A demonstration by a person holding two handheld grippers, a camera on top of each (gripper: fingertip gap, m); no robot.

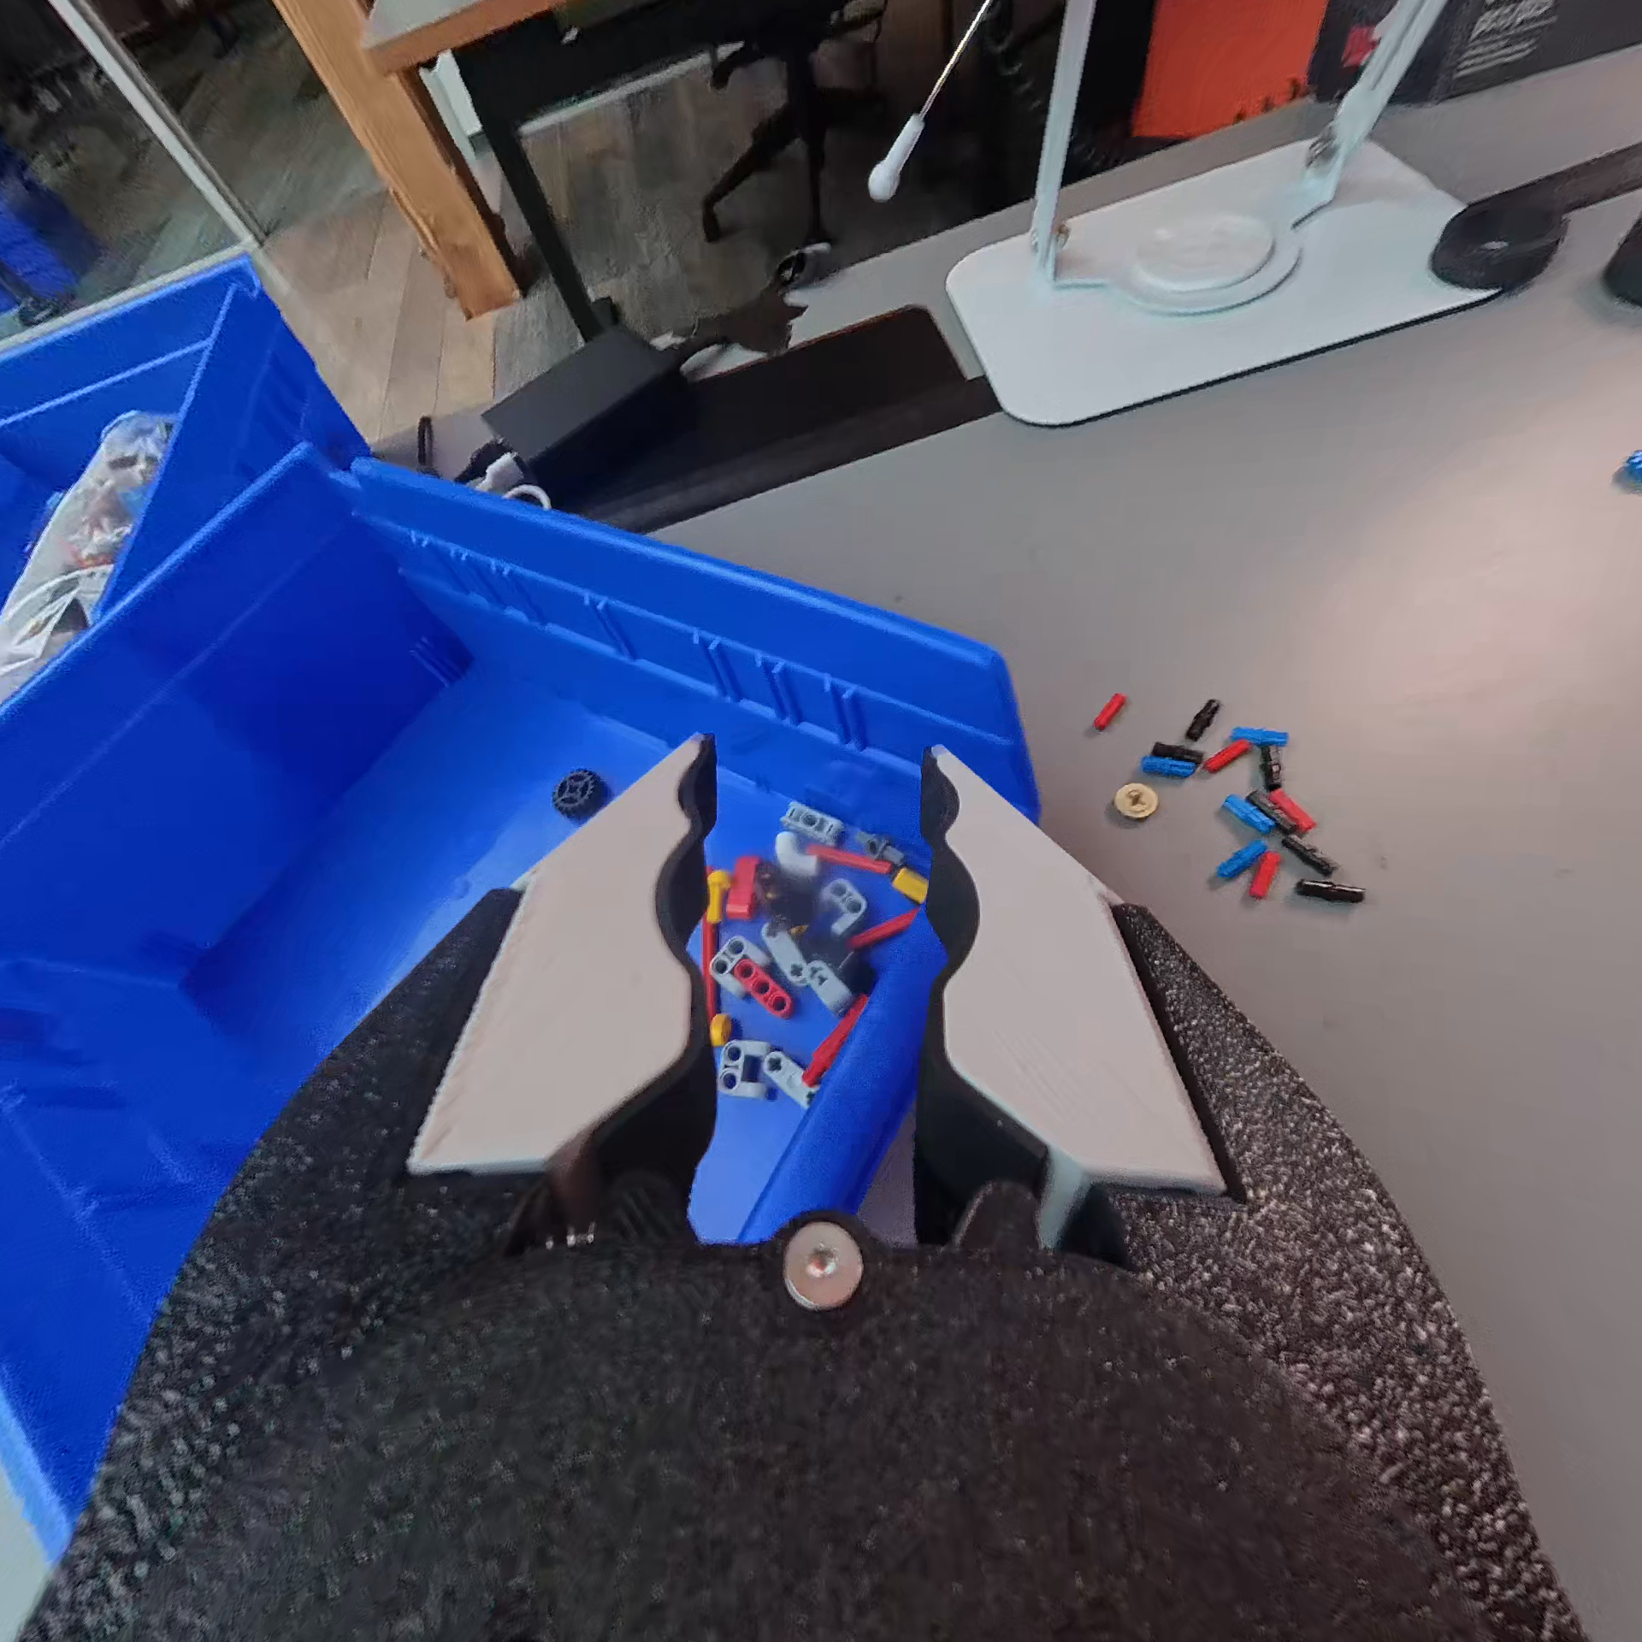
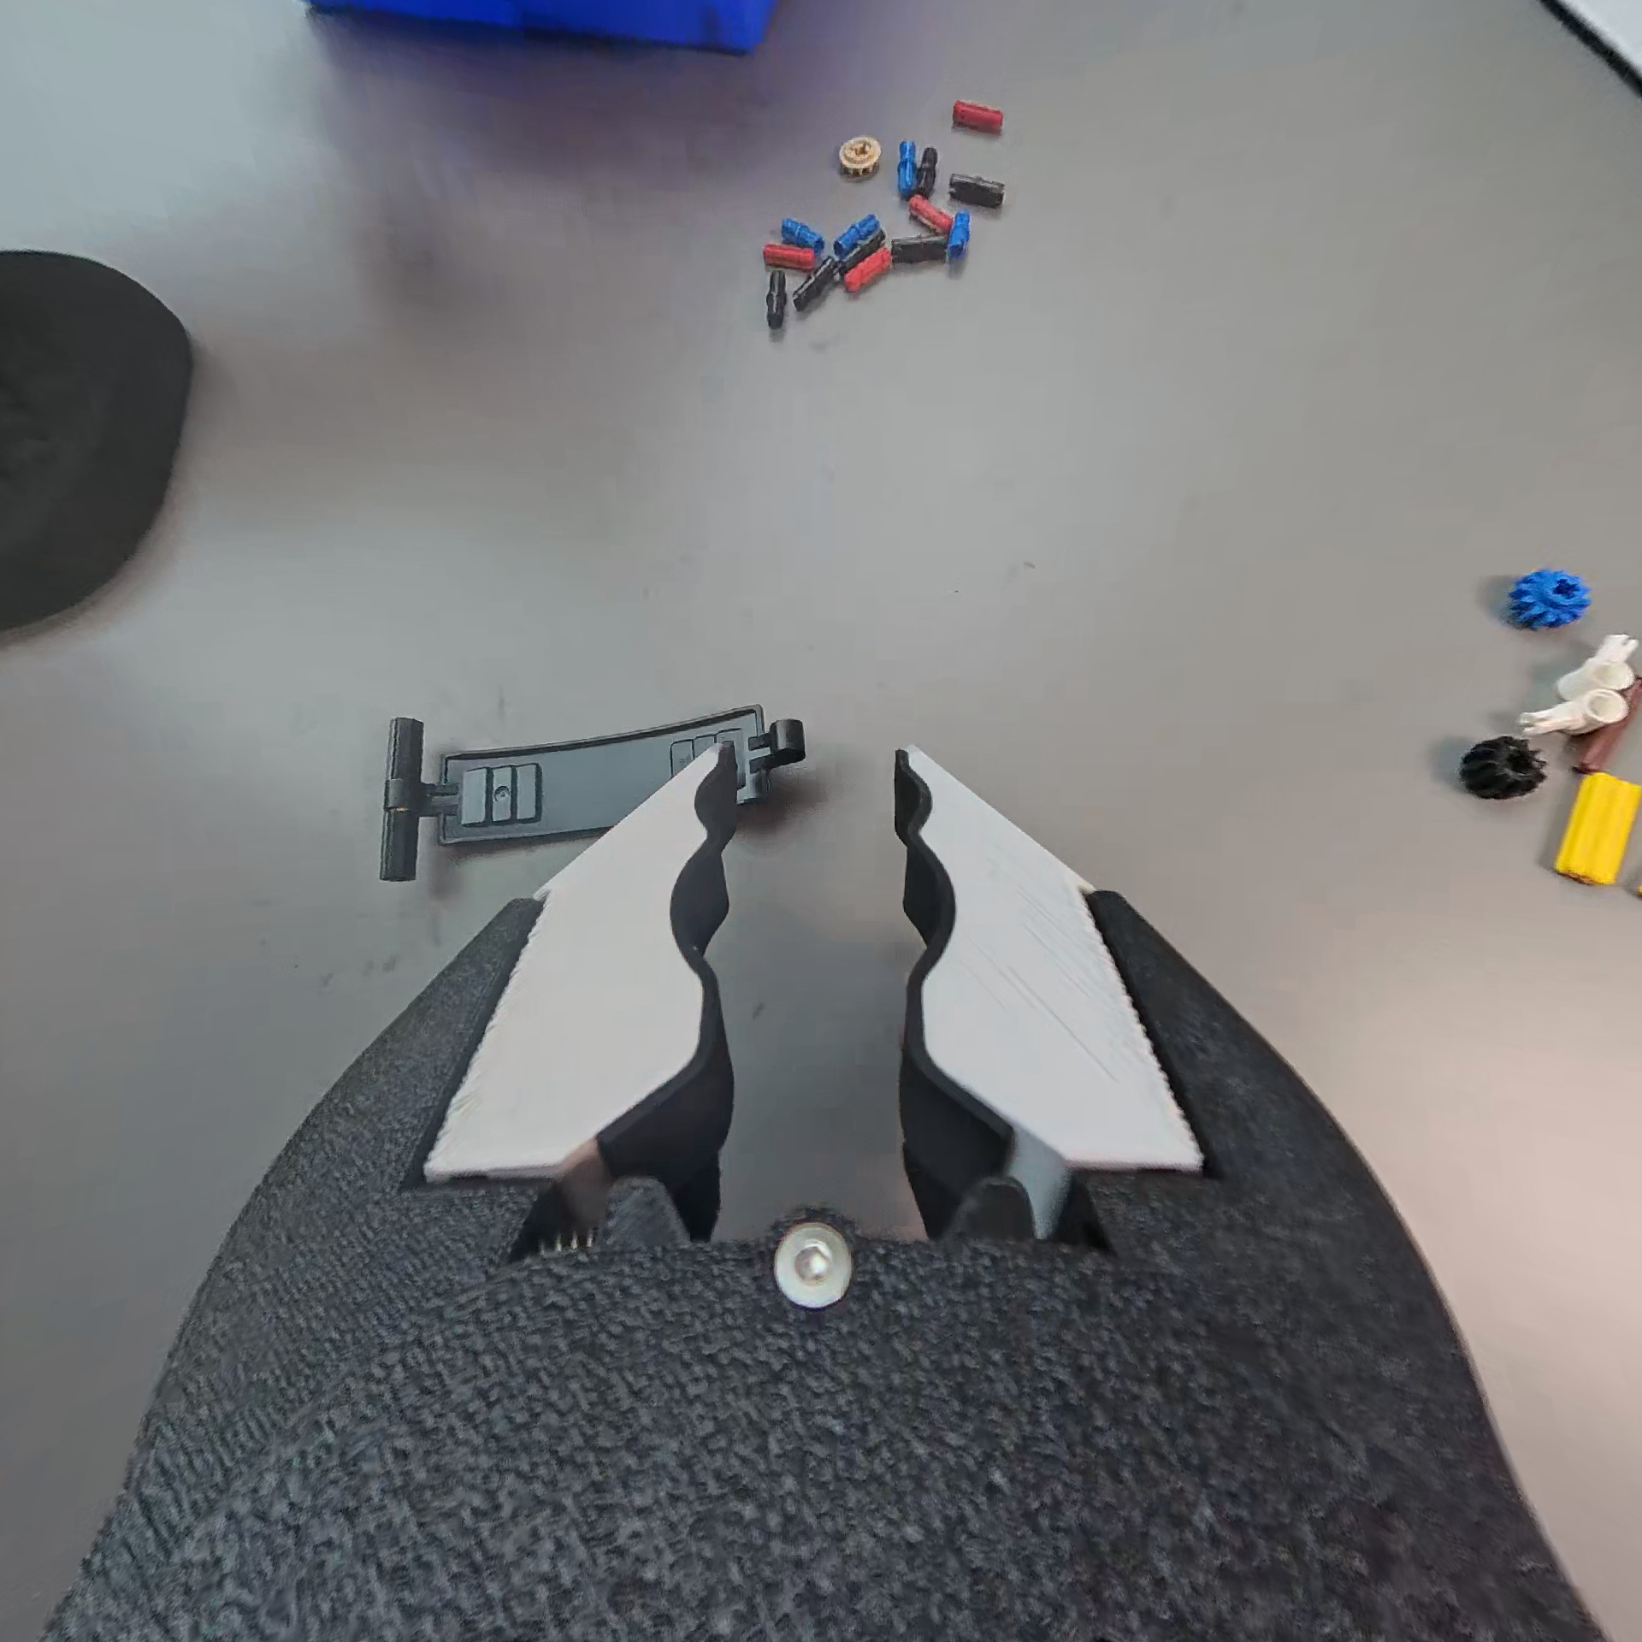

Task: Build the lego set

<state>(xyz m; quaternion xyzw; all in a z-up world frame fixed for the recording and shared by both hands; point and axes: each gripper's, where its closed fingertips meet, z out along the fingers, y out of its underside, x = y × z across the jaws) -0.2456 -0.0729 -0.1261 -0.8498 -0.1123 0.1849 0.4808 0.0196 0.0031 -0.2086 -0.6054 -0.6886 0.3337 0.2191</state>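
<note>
My left gripper is open and empty, held above the blue bin. Between its fingers I see a pile of grey, red and yellow lego parts in the bin's near right corner. A small black gear lies alone on the bin floor. My right gripper is open and empty, low over the grey table. A black curved lego panel with a cross pin at its left end lies just left of its left fingertip. Red, blue and black pins lie scattered farther ahead; they also show in the left wrist view.
A tan round piece lies by the pins. At the right edge lie a blue gear, white pieces, a black gear and a yellow piece. A white stand base is at the table's back. A second blue bin holds bags. My right fingertips sit around 30 cm from my left ones. The small black gear is closer to my left gripper, around 15 cm from its tips; the right tips are 40 cm off.
</note>
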